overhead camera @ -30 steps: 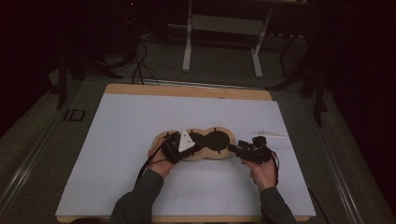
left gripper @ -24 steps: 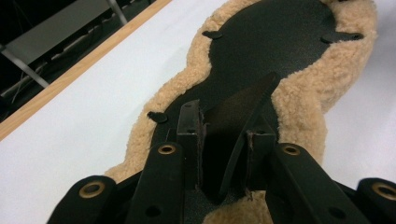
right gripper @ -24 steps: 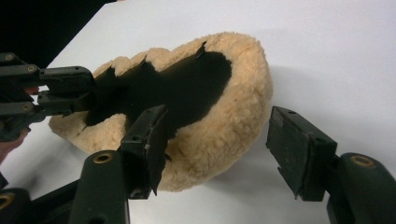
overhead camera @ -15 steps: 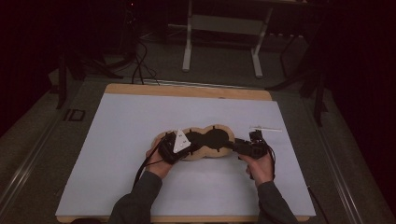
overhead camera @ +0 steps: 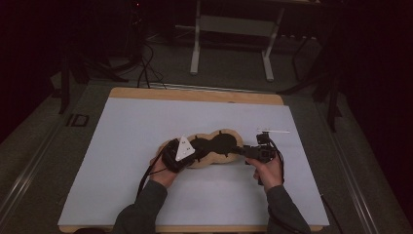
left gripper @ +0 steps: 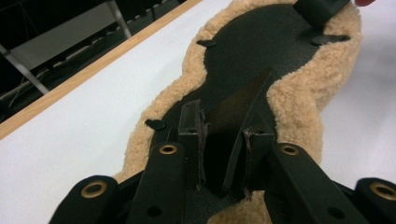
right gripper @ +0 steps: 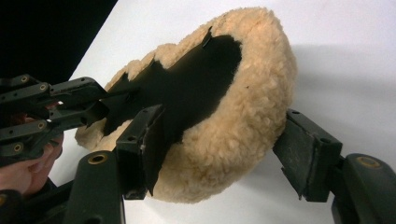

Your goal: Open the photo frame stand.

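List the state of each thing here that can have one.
Tan fleece pad with black, peanut-shaped face: black side up on the white table, a fold of black pinched up.
Left claw: shut on that fold.
Right claw: open, jaws just been opening, pad's fleecy end between them, one jaw clear of it.

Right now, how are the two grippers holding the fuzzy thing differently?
The left gripper has narrow jaws pinching the black flap; the right gripper has wide jaws, just opening, around the fluffy tan edge with a gap on one side. The left sits at the left end, the right opposite. Both are black.
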Available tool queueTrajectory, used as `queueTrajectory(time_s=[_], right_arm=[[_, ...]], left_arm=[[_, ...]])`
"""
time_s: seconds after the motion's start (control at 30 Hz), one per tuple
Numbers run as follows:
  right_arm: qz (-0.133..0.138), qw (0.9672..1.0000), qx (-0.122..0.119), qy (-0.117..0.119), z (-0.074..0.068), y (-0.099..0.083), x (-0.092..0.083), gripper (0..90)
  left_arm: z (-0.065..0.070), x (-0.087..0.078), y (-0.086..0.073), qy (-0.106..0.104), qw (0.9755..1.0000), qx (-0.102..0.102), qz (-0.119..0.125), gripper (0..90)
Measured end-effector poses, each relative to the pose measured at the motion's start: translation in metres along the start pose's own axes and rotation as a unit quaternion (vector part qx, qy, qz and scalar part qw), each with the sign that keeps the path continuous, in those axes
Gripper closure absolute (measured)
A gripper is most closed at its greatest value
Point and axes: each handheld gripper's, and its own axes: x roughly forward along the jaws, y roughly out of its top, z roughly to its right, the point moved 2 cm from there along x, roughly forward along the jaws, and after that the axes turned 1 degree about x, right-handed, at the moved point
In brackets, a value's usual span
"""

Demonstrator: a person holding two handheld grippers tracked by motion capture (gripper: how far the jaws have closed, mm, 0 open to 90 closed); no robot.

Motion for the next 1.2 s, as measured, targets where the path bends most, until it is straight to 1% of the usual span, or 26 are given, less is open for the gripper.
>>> queueTrajectory(time_s=[0.13, 0.23, 0.37, 0.47, 0.53, 0.6, 0.73, 0.83, 0.9, 0.97, 1.0, 1.03, 1.2], right_arm=[[-0.008, 0.9999, 0.009, 0.004, 0.001, 0.002, 0.003, 34.7], [-0.017, 0.9997, 0.016, 0.005, 0.002, 0.002, 0.007, 34.2], [-0.022, 0.9994, 0.025, 0.013, 0.004, 0.002, 0.009, 36.7], [-0.016, 0.9987, 0.041, 0.027, 0.005, 0.002, 0.006, 41.1], [-0.013, 0.998, 0.05, 0.037, 0.007, 0.003, 0.004, 44.2], [-0.008, 0.9973, 0.056, 0.047, 0.007, 0.004, 0.001, 46.4], [-0.005, 0.9968, 0.062, 0.049, 0.006, 0.004, -0.001, 49.0], [-0.007, 0.997, 0.061, 0.048, 0.006, 0.003, -0.001, 50.5], [-0.006, 0.997, 0.061, 0.047, 0.006, 0.003, -0.001, 52.3], [-0.006, 0.9973, 0.056, 0.046, 0.006, 0.003, -0.001, 54.1], [-0.006, 0.9973, 0.056, 0.046, 0.006, 0.003, -0.001, 54.1], [-0.006, 0.9974, 0.055, 0.045, 0.006, 0.003, -0.001, 54.7], [-0.002, 0.9973, 0.053, 0.05, 0.004, 0.003, -0.003, 57.4]], left_arm=[[0.003, -0.001, -0.001, 0.007, 1.0, 0.003, 0.0, 76.0], [0.005, -0.002, -0.002, 0.004, 1.0, 0.002, 0.007, 76.8], [0.005, -0.003, -0.003, 0.002, 1.0, 0.003, 0.009, 76.9], [0.004, -0.005, -0.004, 0.0, 0.9999, -0.001, 0.015, 76.9], [0.004, -0.007, -0.004, 0.0, 0.9998, 0.0, 0.018, 76.9], [0.004, -0.008, -0.005, 0.0, 0.9998, -0.001, 0.02, 76.9], [0.003, -0.01, -0.006, -0.006, 0.9997, -0.004, 0.022, 76.1], [0.004, -0.01, -0.007, -0.015, 0.9997, -0.01, 0.017, 73.0], [0.005, -0.011, -0.008, -0.023, 0.9996, -0.011, 0.009, 68.7], [0.007, -0.012, -0.008, -0.024, 0.9997, -0.009, 0.001, 64.0], [0.007, -0.012, -0.008, -0.024, 0.9997, -0.009, 0.001, 62.2], [0.008, -0.013, -0.009, -0.024, 0.9997, -0.008, -0.002, 62.2], [0.008, -0.017, -0.011, -0.034, 0.9992, -0.02, -0.009, 55.6]])
